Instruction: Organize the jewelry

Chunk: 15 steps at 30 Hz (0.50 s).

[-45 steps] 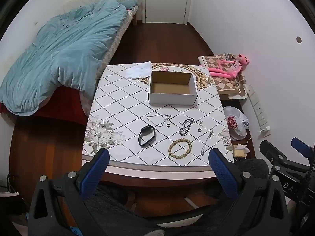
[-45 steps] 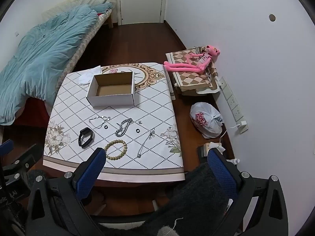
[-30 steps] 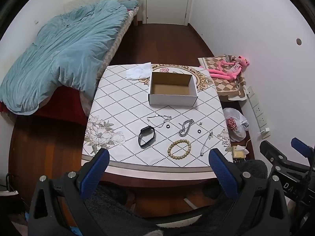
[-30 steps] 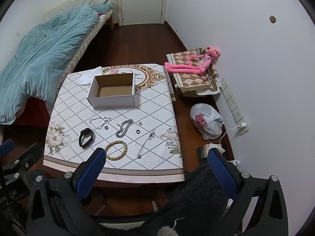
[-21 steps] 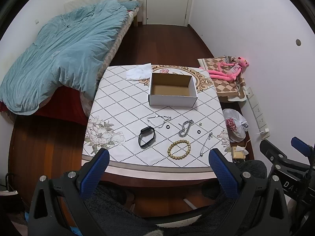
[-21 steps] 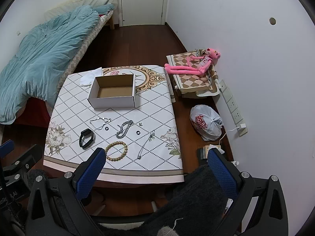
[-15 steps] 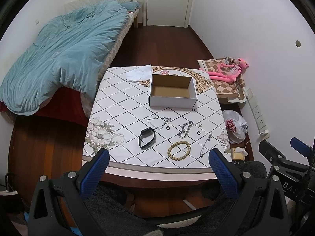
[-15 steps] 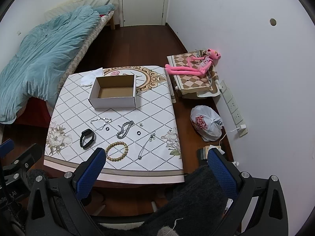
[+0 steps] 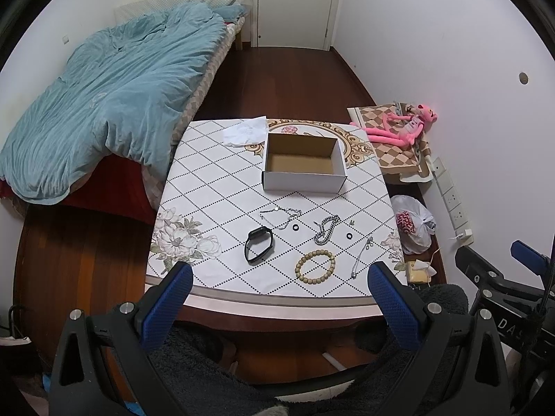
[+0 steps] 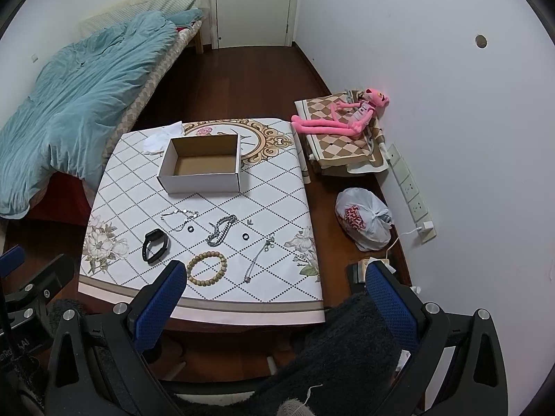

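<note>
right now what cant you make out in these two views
- Tiny studs beside the chain bracelet: too small in both views to tell what they are.
- Thin necklace: clasp and pendant detail too fine.
- Box: near wall hides the front strip of its floor.
- Bag contents: knotted shut.
- Under the table: its edge and dark fleece block the view.

White walls, a dark wood floor (image 9: 284,79), a bed (image 9: 104,104) and a closed door (image 9: 295,3).

fingers (image 9: 395,305) blue | tablecloth (image 9: 215,187) white, black diamonds | quilt (image 9: 114,97) teal
</note>
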Tool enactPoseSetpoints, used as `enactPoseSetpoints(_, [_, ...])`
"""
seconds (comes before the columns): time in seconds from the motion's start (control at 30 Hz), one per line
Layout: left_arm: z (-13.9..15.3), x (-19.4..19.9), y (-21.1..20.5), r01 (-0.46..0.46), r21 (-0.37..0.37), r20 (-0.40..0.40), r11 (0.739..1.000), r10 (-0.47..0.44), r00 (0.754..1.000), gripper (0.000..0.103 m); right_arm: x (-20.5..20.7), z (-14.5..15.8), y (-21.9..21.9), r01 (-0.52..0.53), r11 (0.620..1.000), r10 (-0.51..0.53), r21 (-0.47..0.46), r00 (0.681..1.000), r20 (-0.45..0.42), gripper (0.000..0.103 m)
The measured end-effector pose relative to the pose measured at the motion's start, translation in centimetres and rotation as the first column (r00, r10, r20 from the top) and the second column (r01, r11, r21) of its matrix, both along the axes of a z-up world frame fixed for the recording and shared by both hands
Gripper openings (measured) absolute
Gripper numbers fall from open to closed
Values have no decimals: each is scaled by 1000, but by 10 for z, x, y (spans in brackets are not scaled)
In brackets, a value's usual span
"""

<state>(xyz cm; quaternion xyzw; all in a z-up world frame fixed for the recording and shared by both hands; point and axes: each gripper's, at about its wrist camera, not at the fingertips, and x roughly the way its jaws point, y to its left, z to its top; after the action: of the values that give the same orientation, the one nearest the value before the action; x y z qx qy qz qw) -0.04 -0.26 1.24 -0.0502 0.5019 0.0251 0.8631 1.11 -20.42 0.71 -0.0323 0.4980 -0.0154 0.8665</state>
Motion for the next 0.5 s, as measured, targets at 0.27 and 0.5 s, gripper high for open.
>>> enactPoseSetpoints(0.27, [3, 2, -1, 0, 1, 4, 1000, 0, 1000, 103, 0, 4, -2, -3, 1000, 3, 3, 1000, 7, 103])
enactPoseSetpoints(0.5, [3, 2, -1, 2, -2, 5, 1000, -2, 1000, 103, 0, 5, -1, -4, 1000, 4, 3, 1000, 10, 103])
